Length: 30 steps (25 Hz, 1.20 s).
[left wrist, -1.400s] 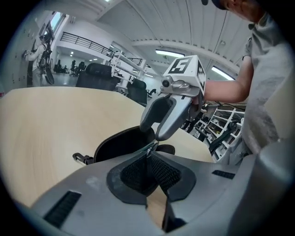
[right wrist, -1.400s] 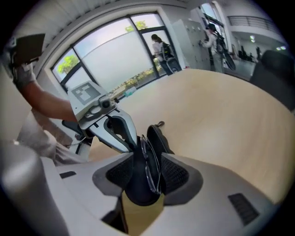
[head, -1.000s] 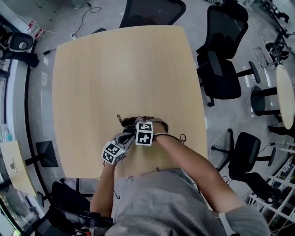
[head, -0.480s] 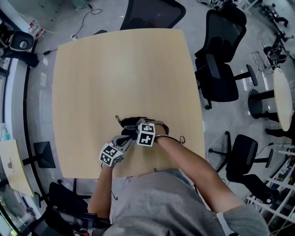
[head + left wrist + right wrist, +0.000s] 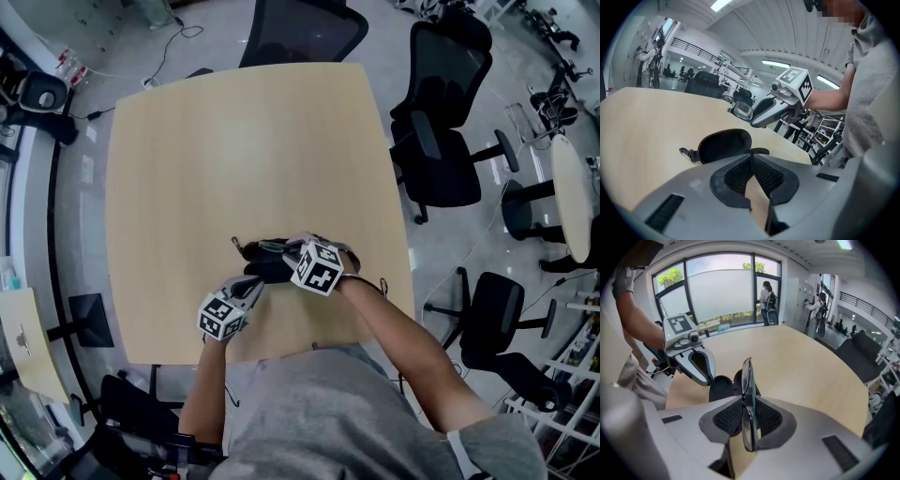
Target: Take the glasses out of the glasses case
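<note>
On the light wood table near its front edge lies the open black glasses case, also visible as a dark flap with a small strap. My left gripper is low at the case's near edge, and its jaws have come together on the case rim. The right gripper hangs just above the case, pointing steeply down. It is shut on the glasses, which stand edge-on between its pads. One lens sticks out past the right gripper, clear of the case.
Black office chairs stand beyond the table's far edge and to its right. A round white table is at the far right. The person's body is close against the table's front edge.
The right gripper has lifted and rolled, its marker cube shifting right, and the glasses have come up out of the case with it. The left gripper has stayed put on the case.
</note>
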### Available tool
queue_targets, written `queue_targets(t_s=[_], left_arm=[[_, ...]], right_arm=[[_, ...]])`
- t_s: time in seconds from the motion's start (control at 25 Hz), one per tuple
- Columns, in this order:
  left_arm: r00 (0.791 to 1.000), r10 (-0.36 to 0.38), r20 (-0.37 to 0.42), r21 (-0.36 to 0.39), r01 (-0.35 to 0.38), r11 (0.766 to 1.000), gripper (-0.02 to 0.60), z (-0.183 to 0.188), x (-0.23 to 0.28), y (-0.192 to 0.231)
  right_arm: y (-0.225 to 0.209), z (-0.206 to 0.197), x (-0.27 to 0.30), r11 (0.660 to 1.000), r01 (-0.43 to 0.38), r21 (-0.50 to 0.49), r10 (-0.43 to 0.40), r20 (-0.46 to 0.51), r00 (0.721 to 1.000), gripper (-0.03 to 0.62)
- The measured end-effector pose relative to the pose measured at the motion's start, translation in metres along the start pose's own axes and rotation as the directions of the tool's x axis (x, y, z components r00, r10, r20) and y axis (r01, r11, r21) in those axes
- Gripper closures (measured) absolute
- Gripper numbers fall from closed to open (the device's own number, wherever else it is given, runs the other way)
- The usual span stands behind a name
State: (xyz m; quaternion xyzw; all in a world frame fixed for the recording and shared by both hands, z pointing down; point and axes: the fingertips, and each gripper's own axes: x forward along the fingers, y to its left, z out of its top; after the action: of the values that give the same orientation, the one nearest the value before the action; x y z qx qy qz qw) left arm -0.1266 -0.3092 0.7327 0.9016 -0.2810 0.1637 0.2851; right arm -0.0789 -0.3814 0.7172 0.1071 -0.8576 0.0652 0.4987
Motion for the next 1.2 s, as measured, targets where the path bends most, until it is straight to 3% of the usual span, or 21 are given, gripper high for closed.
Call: queue_targets(t_s=[0.4, 0.72, 1.2], left_arm=[[0.999, 0.032, 0.028, 0.005, -0.032, 0.999, 0.574, 0.013, -0.007, -0.002], [0.996, 0.066, 0.065, 0.011, -0.067, 0.998, 0.574, 0.050, 0.016, -0.006], [0.976, 0.154, 0.157, 0.000, -0.156, 0.988, 0.574, 0.065, -0.054, 0.024]], right_arm=[[-0.057, -0.036, -0.049, 0.983, 0.113, 0.145, -0.120, 0.039, 0.992, 0.511], [-0.109, -0.106, -0.070, 0.965, 0.143, 0.222, -0.146, -0.004, 0.989, 0.510], [-0.096, -0.150, -0.013, 0.949, 0.144, 0.281, -0.098, -0.172, 0.980, 0.510]])
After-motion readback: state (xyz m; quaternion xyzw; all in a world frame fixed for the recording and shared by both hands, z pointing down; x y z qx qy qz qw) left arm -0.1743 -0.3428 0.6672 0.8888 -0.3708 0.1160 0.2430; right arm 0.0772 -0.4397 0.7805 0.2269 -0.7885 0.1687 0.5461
